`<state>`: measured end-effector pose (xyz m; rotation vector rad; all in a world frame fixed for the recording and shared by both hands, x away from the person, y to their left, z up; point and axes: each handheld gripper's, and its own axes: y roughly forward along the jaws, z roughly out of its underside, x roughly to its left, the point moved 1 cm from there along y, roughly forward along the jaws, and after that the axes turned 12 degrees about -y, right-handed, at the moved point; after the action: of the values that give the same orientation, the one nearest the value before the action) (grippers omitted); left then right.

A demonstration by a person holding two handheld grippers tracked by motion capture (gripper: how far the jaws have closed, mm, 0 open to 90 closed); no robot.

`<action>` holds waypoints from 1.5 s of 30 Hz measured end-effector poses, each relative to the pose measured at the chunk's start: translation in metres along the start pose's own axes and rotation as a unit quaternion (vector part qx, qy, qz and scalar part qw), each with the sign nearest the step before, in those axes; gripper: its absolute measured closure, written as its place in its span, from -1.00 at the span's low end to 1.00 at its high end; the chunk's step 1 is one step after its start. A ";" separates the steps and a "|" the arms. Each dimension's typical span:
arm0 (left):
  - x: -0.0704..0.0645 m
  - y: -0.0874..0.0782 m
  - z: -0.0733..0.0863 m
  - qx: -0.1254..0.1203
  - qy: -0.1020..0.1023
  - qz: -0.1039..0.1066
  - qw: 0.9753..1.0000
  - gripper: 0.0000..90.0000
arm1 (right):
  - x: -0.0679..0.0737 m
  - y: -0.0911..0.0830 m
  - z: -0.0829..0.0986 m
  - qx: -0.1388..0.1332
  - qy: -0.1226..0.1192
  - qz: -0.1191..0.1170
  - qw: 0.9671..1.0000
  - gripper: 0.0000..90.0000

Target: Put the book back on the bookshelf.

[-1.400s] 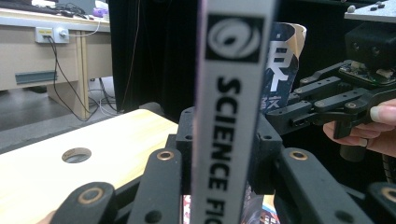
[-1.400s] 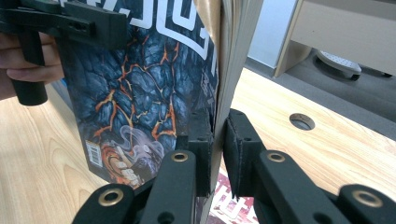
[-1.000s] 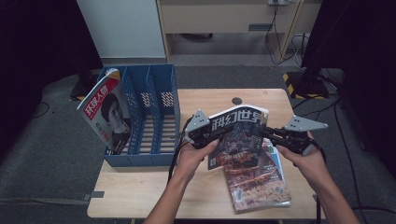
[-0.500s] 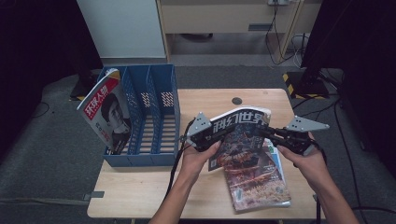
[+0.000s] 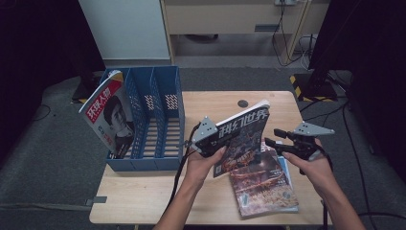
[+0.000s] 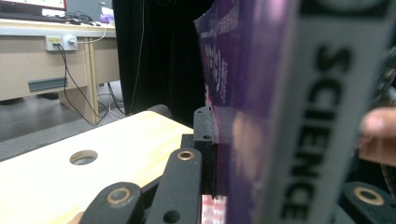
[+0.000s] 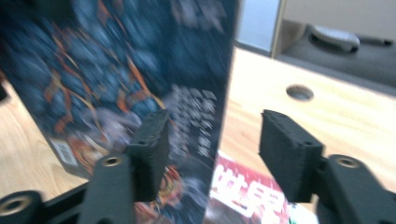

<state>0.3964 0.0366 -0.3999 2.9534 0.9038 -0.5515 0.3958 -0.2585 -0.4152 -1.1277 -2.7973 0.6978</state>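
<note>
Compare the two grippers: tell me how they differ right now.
The left gripper is shut on the raised magazine, pinching its edge; the right gripper is open and holds nothing. The left one carries the magazine tilted above the table; the right one hovers beside it. Both are black, hand-held, with grey top plates.

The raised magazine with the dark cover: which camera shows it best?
The high view: the raised magazine shows whole there, tilted above the table, pinched at its left edge by the left claw. The left gripper view has just a blurred close slice of it; the right gripper view shows its blurred cover.
</note>
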 end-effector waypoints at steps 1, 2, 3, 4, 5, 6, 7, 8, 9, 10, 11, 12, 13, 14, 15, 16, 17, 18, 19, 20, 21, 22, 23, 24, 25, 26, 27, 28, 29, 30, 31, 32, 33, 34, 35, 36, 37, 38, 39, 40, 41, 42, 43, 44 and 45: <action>0.001 -0.001 -0.001 -0.001 -0.003 0.001 1.000 0.83 | 0.000 0.001 0.003 0.004 0.002 0.002 1.000 -0.12; 0.001 -0.001 -0.001 -0.002 -0.002 0.001 1.000 0.83 | -0.001 0.003 0.008 0.009 0.007 0.004 1.000 -0.19; 0.001 -0.002 -0.001 -0.003 -0.002 0.001 1.000 0.83 | -0.001 0.005 0.011 0.013 0.013 0.005 1.000 -0.25; 0.001 -0.002 -0.002 -0.004 -0.002 0.001 1.000 0.83 | -0.002 0.007 0.015 0.018 0.020 0.007 1.000 -0.34; 0.000 -0.002 -0.002 -0.004 0.000 -0.001 1.000 0.83 | -0.002 0.010 0.019 0.026 0.025 0.011 0.999 -0.40; 0.000 -0.003 -0.003 -0.004 0.001 -0.002 1.000 0.83 | -0.002 0.012 0.023 0.031 0.024 0.015 0.999 -0.46; 0.000 -0.003 -0.004 -0.006 0.000 -0.001 1.000 0.83 | -0.002 0.014 0.026 0.038 0.023 0.018 0.999 -0.51; 0.000 -0.004 -0.004 -0.006 0.000 -0.002 1.000 0.83 | -0.002 0.016 0.029 0.048 0.026 0.019 0.998 -0.55; 0.000 -0.005 -0.006 -0.008 0.000 -0.002 1.000 0.83 | -0.001 0.017 0.032 0.053 0.026 0.020 0.998 -0.55; 0.000 -0.007 -0.008 -0.010 0.001 -0.002 1.000 0.83 | 0.000 0.018 0.036 0.055 0.026 0.023 0.998 -0.55; -0.001 -0.008 -0.009 -0.011 0.003 -0.003 1.000 0.83 | 0.002 0.019 0.040 0.056 0.030 0.024 0.998 -0.55; -0.001 -0.009 -0.011 -0.012 0.004 -0.004 1.000 0.83 | 0.003 0.019 0.044 0.056 0.033 0.024 0.998 -0.55; -0.002 -0.011 -0.013 -0.013 0.005 -0.005 1.000 0.83 | 0.004 0.020 0.048 0.056 0.029 0.026 0.998 -0.55; -0.002 -0.012 -0.015 -0.014 0.005 -0.006 1.000 0.83 | 0.006 0.021 0.051 0.057 0.032 0.027 0.998 -0.56; -0.002 -0.014 -0.018 -0.016 0.006 -0.005 1.000 0.83 | 0.007 0.021 0.055 0.057 0.033 0.028 0.997 -0.56; -0.003 -0.015 -0.020 -0.017 0.009 -0.006 1.000 0.83 | 0.008 0.021 0.059 0.061 0.031 0.030 0.997 -0.57; -0.004 -0.018 -0.023 -0.020 0.009 -0.006 1.000 0.83 | 0.009 0.022 0.061 0.064 0.032 0.031 0.997 -0.57; -0.004 -0.019 -0.025 -0.022 0.010 -0.007 1.000 0.83 | 0.010 0.022 0.066 0.068 0.035 0.036 0.996 -0.57; -0.005 -0.022 -0.028 -0.026 0.011 -0.007 1.000 0.82 | 0.012 0.023 0.068 0.073 0.038 0.037 0.996 -0.59; -0.005 -0.023 -0.029 -0.028 0.011 -0.007 1.000 0.83 | 0.013 0.024 0.072 0.088 0.034 0.037 0.995 -0.64; -0.006 -0.025 -0.032 -0.028 0.014 -0.009 0.999 0.83 | 0.014 0.025 0.074 0.097 0.029 0.039 0.994 -0.66; -0.006 -0.027 -0.034 -0.028 0.016 -0.011 0.999 0.83 | 0.014 0.026 0.077 0.103 0.035 0.042 0.993 -0.67; -0.006 -0.029 -0.036 -0.029 0.016 -0.013 0.999 0.83 | 0.014 0.027 0.079 0.105 0.037 0.042 0.993 -0.68; -0.006 -0.030 -0.038 -0.030 0.016 -0.015 0.999 0.83 | 0.015 0.028 0.080 0.107 0.044 0.040 0.993 -0.69; -0.006 -0.032 -0.040 -0.031 0.017 -0.016 0.999 0.82 | 0.015 0.029 0.081 0.108 0.042 0.040 0.993 -0.70; -0.006 -0.034 -0.041 -0.032 0.018 -0.017 0.999 0.83 | 0.017 0.029 0.082 0.112 0.043 0.038 0.992 -0.71; -0.006 -0.037 -0.043 -0.034 0.019 -0.019 0.999 0.83 | 0.018 0.029 0.082 0.111 0.044 0.037 0.992 -0.71; -0.006 -0.038 -0.045 -0.035 0.019 -0.019 0.999 0.83 | 0.020 0.029 0.082 0.112 0.042 0.035 0.992 -0.71; -0.006 -0.041 -0.046 -0.036 0.019 -0.020 0.999 0.83 | 0.022 0.030 0.082 0.112 0.040 0.035 0.992 -0.71; -0.006 -0.043 -0.048 -0.037 0.020 -0.021 0.999 0.83 | 0.023 0.030 0.082 0.114 0.034 0.035 0.992 -0.71; -0.007 -0.047 -0.050 -0.039 0.021 -0.022 0.999 0.83 | 0.025 0.031 0.082 0.117 0.032 0.035 0.992 -0.71; -0.006 -0.049 -0.051 -0.041 0.022 -0.023 0.999 0.83 | 0.026 0.033 0.083 0.118 0.033 0.032 0.992 -0.72; -0.006 -0.051 -0.052 -0.042 0.021 -0.024 0.999 0.83 | 0.027 0.034 0.084 0.121 0.032 0.029 0.992 -0.72; -0.006 -0.054 -0.054 -0.046 0.020 -0.024 0.998 0.83 | 0.027 0.034 0.084 0.123 0.031 0.028 0.991 -0.72; -0.005 -0.057 -0.056 -0.048 0.020 -0.026 0.998 0.83 | 0.028 0.036 0.085 0.127 0.033 0.030 0.991 -0.72; -0.004 -0.060 -0.058 -0.049 0.019 -0.028 0.998 0.83 | 0.028 0.036 0.085 0.128 0.029 0.028 0.991 -0.72; -0.004 -0.063 -0.059 -0.051 0.019 -0.029 0.998 0.83 | 0.029 0.036 0.085 0.130 0.029 0.027 0.991 -0.72; -0.003 -0.067 -0.061 -0.052 0.020 -0.031 0.998 0.83 | 0.029 0.036 0.086 0.132 0.034 0.028 0.990 -0.72; -0.002 -0.070 -0.062 -0.054 0.021 -0.032 0.998 0.83 | 0.029 0.037 0.086 0.134 0.030 0.028 0.990 -0.72; -0.001 -0.072 -0.063 -0.056 0.021 -0.033 0.998 0.83 | 0.029 0.037 0.087 0.136 0.030 0.029 0.990 -0.72; 0.000 -0.076 -0.065 -0.056 0.023 -0.036 0.998 0.83 | 0.029 0.037 0.088 0.138 0.029 0.028 0.990 -0.72; 0.001 -0.079 -0.066 -0.057 0.022 -0.037 0.997 0.83 | 0.029 0.038 0.089 0.141 0.030 0.029 0.989 -0.72; 0.002 -0.082 -0.067 -0.059 0.023 -0.039 0.997 0.83 | 0.029 0.038 0.089 0.144 0.031 0.030 0.989 -0.72; 0.004 -0.086 -0.068 -0.062 0.022 -0.041 0.997 0.83 | 0.029 0.039 0.090 0.145 0.028 0.032 0.989 -0.72; 0.004 -0.088 -0.069 -0.063 0.021 -0.042 0.997 0.83 | 0.029 0.039 0.090 0.146 0.030 0.032 0.988 -0.72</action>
<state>0.3748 0.1198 -0.3281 2.8354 1.0307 -0.4193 0.3815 -0.2490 -0.5158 -1.1613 -2.5126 1.0213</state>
